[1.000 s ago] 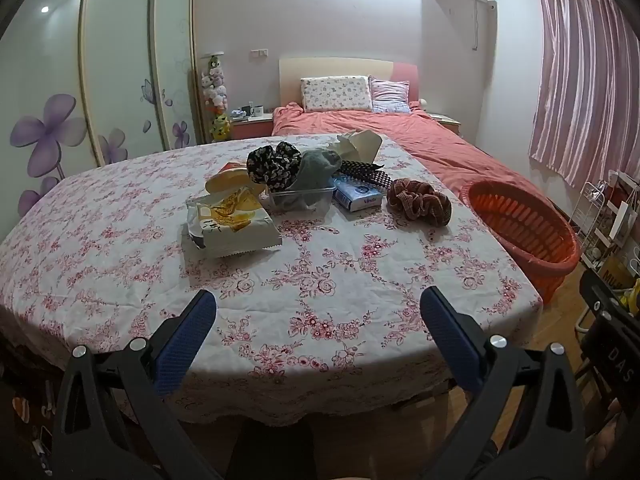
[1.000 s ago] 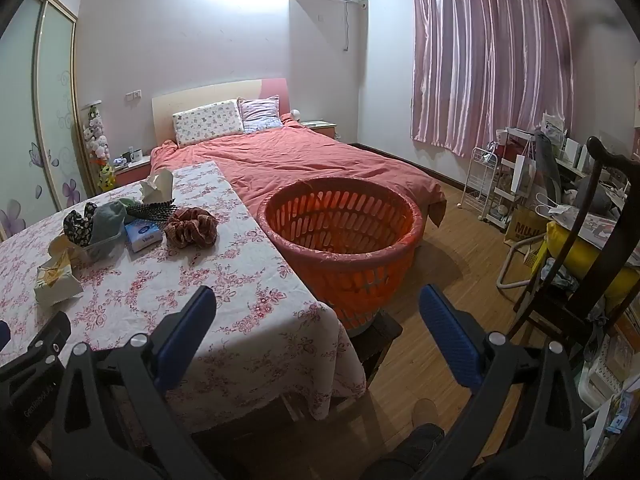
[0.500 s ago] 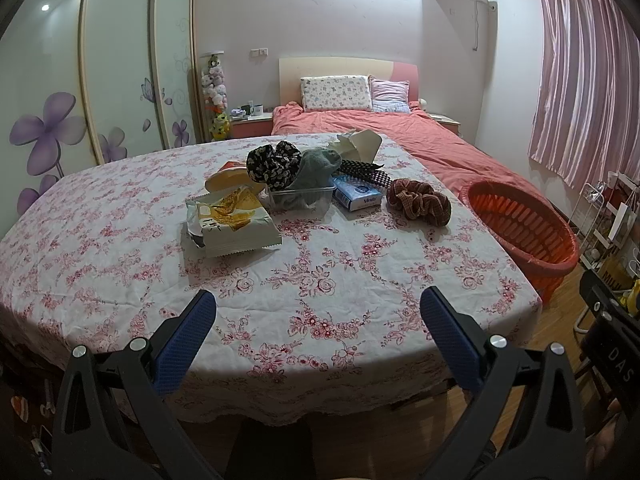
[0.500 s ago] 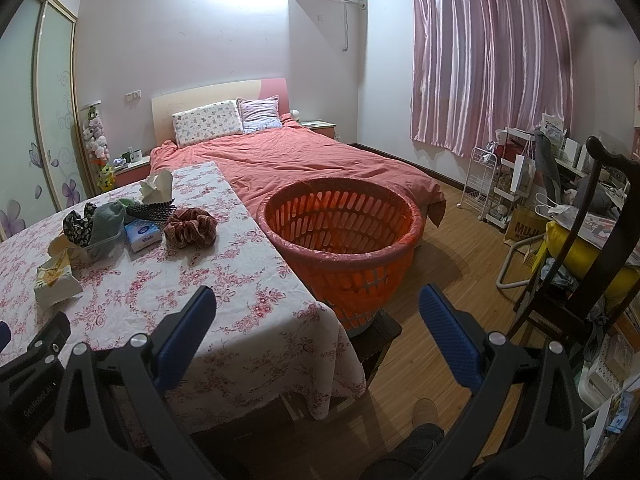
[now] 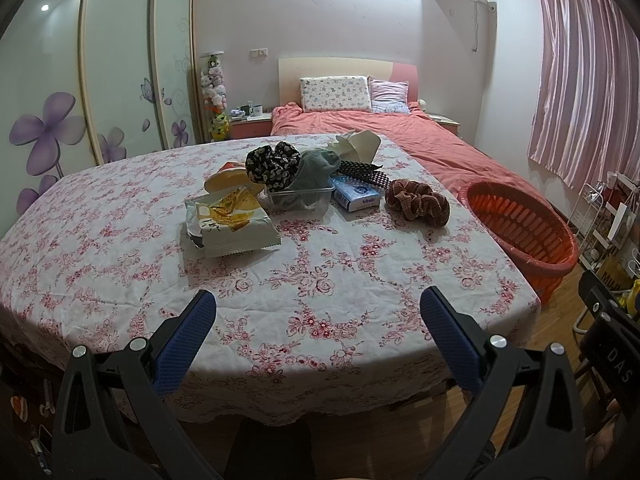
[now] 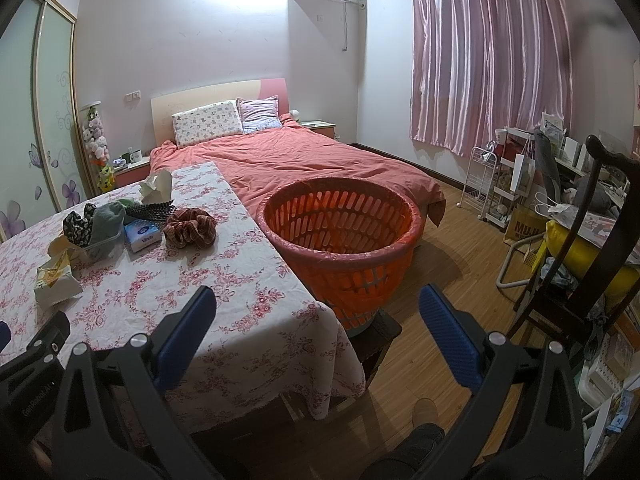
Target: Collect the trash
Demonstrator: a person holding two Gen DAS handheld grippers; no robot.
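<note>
Both claws are spread and hold nothing: the left claw [image 5: 318, 322] hovers over the near edge of the floral-clothed tabletop [image 5: 320, 292], the right claw [image 6: 318, 320] off its corner. Nearest the left claw lies the torn white-and-yellow foil snack wrapper [image 5: 230, 224], likely light, crinkly and slippery; pinch its crimped near edge. Rightward, beside the tabletop, stands the orange slotted plastic basket [image 6: 340, 236].

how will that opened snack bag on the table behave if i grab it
The snack bag looks like thin crinkled film, so probably light and floppy, collapsing between the fingers. Its top is torn open, so contents, if any, might spill when tipped. The glossy surface may be slippery.
</note>
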